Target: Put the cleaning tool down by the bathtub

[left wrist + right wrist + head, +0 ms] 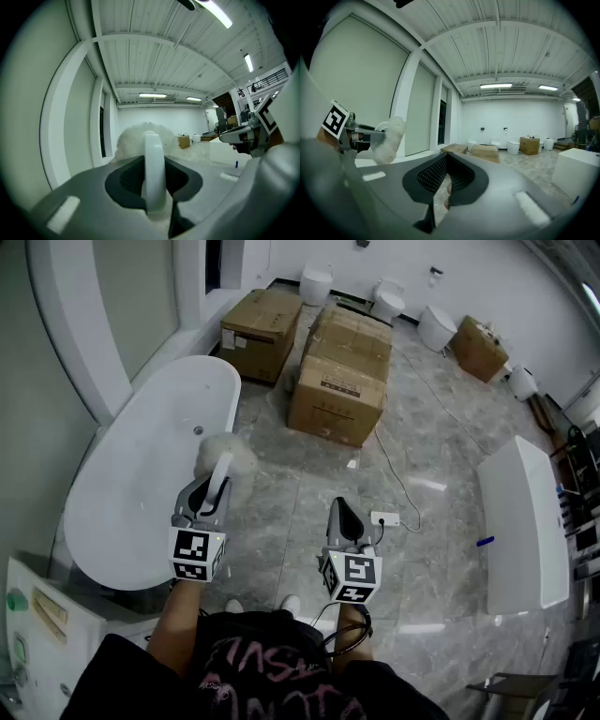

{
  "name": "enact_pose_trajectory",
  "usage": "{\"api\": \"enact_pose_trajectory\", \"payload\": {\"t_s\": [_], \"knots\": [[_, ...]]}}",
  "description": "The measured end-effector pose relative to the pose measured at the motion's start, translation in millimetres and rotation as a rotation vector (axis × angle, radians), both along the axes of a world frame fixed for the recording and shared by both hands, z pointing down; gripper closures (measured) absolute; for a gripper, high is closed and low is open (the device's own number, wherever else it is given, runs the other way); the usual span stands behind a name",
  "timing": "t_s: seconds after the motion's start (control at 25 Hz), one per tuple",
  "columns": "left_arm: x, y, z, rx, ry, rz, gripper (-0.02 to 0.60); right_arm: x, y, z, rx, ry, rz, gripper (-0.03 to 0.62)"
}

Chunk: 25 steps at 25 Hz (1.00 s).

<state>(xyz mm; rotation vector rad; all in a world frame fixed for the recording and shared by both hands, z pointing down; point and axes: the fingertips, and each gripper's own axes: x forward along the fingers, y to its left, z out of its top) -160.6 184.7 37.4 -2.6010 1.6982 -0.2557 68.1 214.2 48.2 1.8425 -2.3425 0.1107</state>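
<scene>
So the left gripper (208, 495) is clamping the white handle of the tool (226, 454). Its jaws are closing down tight on the handle, and the fluffy head is sticking out past the tips. The tool is hanging up in the air right at the side edge of the tub (131, 484), roughly where the rim is meeting the floor (281, 493) (from the head view I can't tell which side of the rim it's actually over).

The right gripper (344, 518) isn't doing anything. Its jaws are pressing together with nothing between them, and it's hovering over bare floor, well apart from the tub.

Progress-wise, I'm guessing it's about halfway. The tool is already at the tub, so the carrying part is looking done. The actual putting down isn't done yet: it needs lowering onto the floor just beside the tub, then the left jaws opening and the gripper backing off.
</scene>
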Motion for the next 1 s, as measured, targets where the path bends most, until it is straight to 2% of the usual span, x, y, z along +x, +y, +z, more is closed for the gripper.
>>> {"api": "enact_pose_trajectory", "payload": {"t_s": [0.76, 1.0], "knots": [[-28, 7, 15, -0.030, 0.011, 0.041, 0.492, -24, 11, 6, -0.001, -0.016, 0.048, 0.572], [-46, 13, 26, -0.046, 0.015, 0.064, 0.492, -46, 20, 12, -0.009, 0.011, 0.055, 0.572]]}}
